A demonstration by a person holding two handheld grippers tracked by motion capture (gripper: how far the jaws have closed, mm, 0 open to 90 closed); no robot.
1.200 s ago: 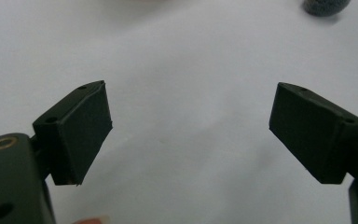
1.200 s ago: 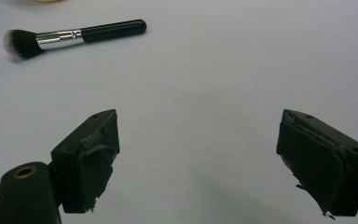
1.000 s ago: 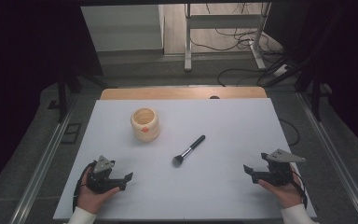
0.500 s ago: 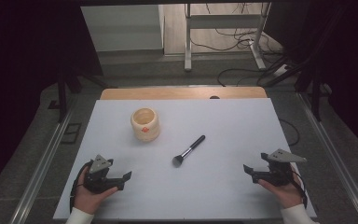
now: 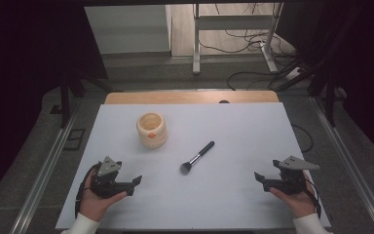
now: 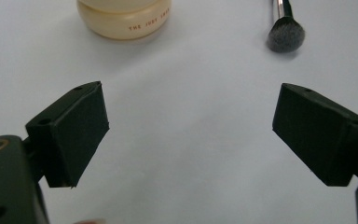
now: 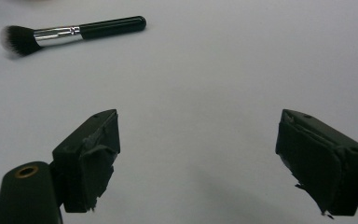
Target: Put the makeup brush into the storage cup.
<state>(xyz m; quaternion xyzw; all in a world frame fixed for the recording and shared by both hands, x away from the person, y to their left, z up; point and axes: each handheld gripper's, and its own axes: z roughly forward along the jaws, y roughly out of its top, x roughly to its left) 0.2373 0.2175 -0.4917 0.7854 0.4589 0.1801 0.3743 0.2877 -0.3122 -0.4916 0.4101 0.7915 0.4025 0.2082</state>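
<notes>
Jaws of the left gripper (image 5: 135, 181) and right gripper (image 5: 258, 178) gape wide, empty (brush (image 5: 197, 157) lies between, untouched).

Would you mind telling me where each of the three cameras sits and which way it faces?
High view: above the person's side, looking forward and down on the white table; shows both hands, the left gripper and right gripper.
Left gripper view: rides the left gripper, looking between its open jaws toward the cream jar and makeup brush.
Right gripper view: rides the right gripper, looking between its open jaws toward the makeup brush.
Shared: all three show the makeup brush on the table.
</notes>
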